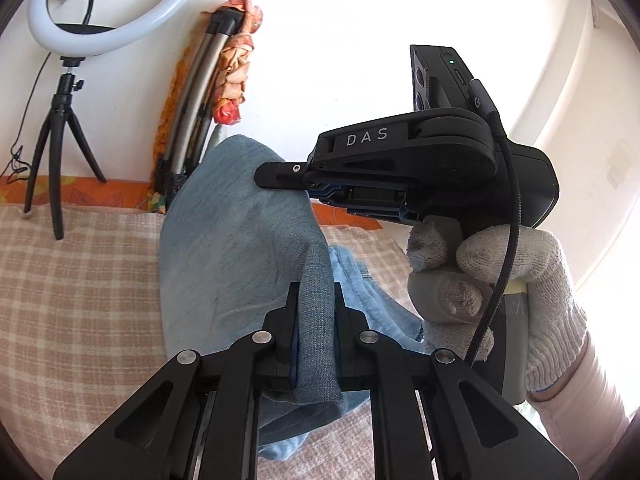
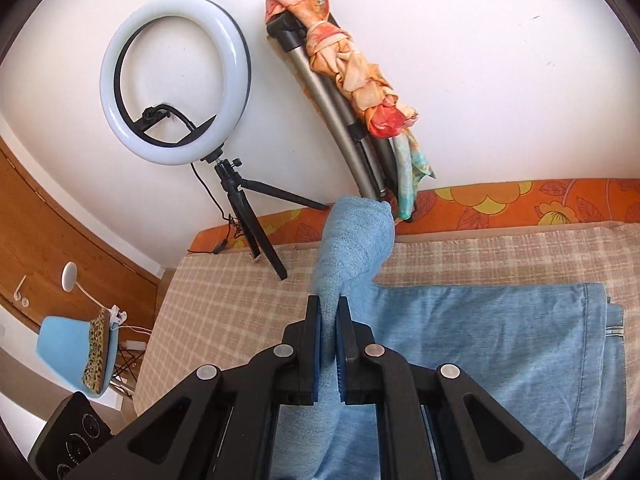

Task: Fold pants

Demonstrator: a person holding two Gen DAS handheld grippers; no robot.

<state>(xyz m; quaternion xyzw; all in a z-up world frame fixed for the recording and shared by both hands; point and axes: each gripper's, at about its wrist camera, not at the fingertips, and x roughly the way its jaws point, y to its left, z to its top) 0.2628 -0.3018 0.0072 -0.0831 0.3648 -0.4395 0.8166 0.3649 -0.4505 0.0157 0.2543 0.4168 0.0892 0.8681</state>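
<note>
Light blue denim pants point(image 2: 500, 344) lie on a checked blanket point(image 2: 224, 300), partly lifted. In the left wrist view my left gripper point(image 1: 316, 292) is shut on a raised fold of the pants point(image 1: 232, 248), and the cloth stands up between its fingers. My right gripper point(image 1: 276, 174), held by a hand in a white knit glove point(image 1: 520, 264), comes in from the right and pinches the same raised edge further back. In the right wrist view my right gripper point(image 2: 329, 304) is shut on the denim, which rises in a tall fold point(image 2: 352, 240) ahead of its fingers.
A ring light on a small black tripod point(image 2: 176, 80) stands on the blanket at the back left. A folded stand wrapped in floral cloth point(image 2: 352, 80) leans on the white wall. An orange floral mattress edge point(image 2: 520, 204) runs behind. A blue chair point(image 2: 76, 340) is beyond the bed's left side.
</note>
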